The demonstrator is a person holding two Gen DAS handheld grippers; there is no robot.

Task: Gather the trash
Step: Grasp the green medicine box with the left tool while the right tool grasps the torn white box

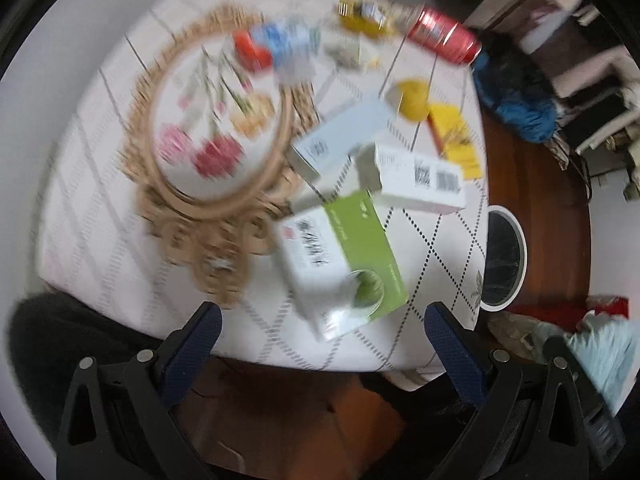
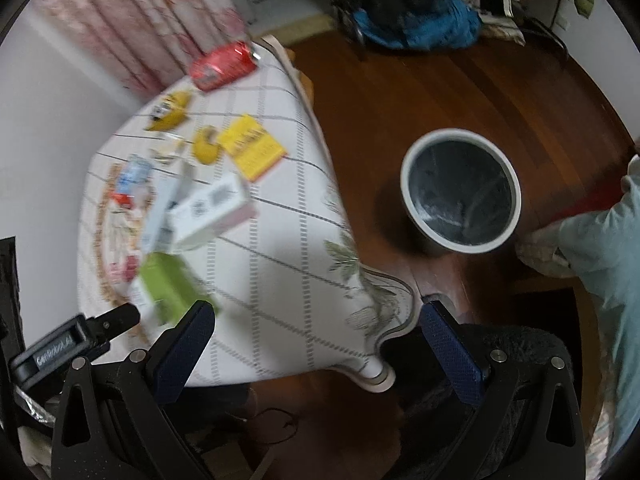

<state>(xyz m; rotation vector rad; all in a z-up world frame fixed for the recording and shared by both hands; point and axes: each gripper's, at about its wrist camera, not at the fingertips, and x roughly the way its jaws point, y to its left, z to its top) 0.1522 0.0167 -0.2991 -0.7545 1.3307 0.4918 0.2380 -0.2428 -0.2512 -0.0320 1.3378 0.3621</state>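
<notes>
Over the counter [image 1: 120, 216], both the left tongs [image 1: 320, 320] and right tongs [image 2: 316, 316] hang spread wide and empty, so it looks like pre-grab: next up is closing on the green-and-white box [image 1: 340, 256] nearest them, with the bin [image 2: 460, 192] waiting on the floor beside the counter.

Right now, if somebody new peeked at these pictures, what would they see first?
Probably the pile of small cartons, with the green and white box nearest, on the tablecloth. Next the red can lying on its side at the table's far edge. Then the empty white bin on the wooden floor beside the table.
</notes>
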